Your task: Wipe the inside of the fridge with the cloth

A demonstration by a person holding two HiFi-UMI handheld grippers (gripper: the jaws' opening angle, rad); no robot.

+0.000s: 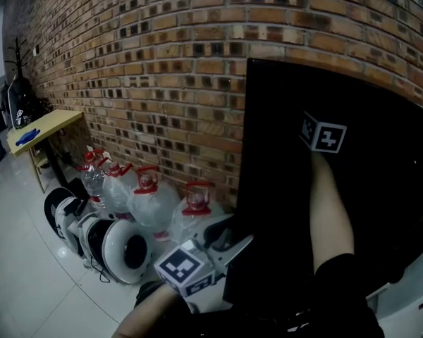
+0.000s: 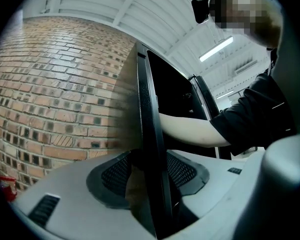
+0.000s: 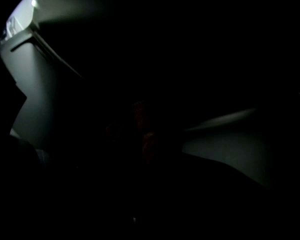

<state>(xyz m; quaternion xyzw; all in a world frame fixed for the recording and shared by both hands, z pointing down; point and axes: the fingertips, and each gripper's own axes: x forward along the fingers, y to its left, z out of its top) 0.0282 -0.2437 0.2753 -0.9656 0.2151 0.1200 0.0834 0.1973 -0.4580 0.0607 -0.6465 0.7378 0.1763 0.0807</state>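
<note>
Left gripper [image 1: 233, 243]: clamped wide on fridge door [image 2: 149, 134] edge
Right gripper [image 1: 324, 136]: deep inside dark fridge [image 3: 25, 84], jaws unreadable

— On the right gripper [image 1: 323, 137], can you see the fingers?
— No. The head view shows only its near end; the rest is lost in the black of the fridge [image 1: 282, 153]. Its own view is almost all dark.
— Anything between them?
— A faint reddish smudge [image 3: 142, 134], too dim to name.
— The blue thing [image 1: 27, 136] on the far-left desk [image 1: 56, 120]?
— Too small to tell.
</note>
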